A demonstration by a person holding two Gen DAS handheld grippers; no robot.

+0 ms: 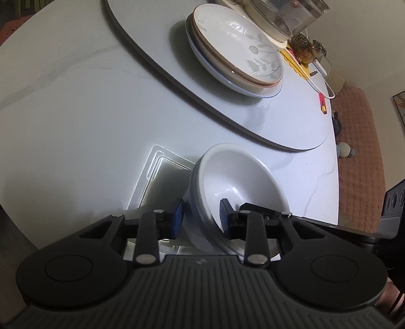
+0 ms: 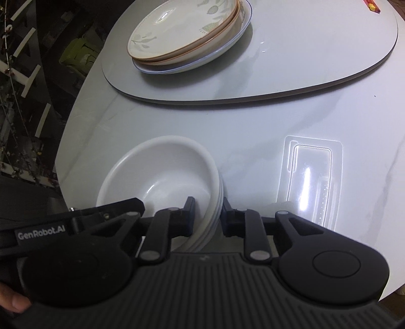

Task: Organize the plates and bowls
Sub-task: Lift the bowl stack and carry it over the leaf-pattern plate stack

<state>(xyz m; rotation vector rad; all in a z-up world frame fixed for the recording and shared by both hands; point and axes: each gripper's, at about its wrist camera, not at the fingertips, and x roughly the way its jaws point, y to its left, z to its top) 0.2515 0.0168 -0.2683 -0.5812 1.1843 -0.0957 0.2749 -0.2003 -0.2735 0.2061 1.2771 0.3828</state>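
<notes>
A stack of white bowls (image 1: 240,177) (image 2: 164,172) stands near the table's front edge. My left gripper (image 1: 202,215) straddles one side of the stack's rim, one blue pad outside the wall and the other inside the top bowl, shut on it. On the opposite side, my right gripper (image 2: 207,217) clamps the rim the same way. A stack of leaf-patterned plates (image 1: 235,48) (image 2: 182,33) sits farther back on the grey turntable (image 1: 152,63) (image 2: 303,63).
A clear plastic tray (image 1: 157,177) (image 2: 311,177) lies on the white marble table (image 1: 63,114) beside the bowls. Glass containers (image 1: 273,20), a small ornament (image 1: 306,50) and a red pen (image 1: 322,103) lie beyond the plates. A thumb (image 2: 12,303) shows at the lower left.
</notes>
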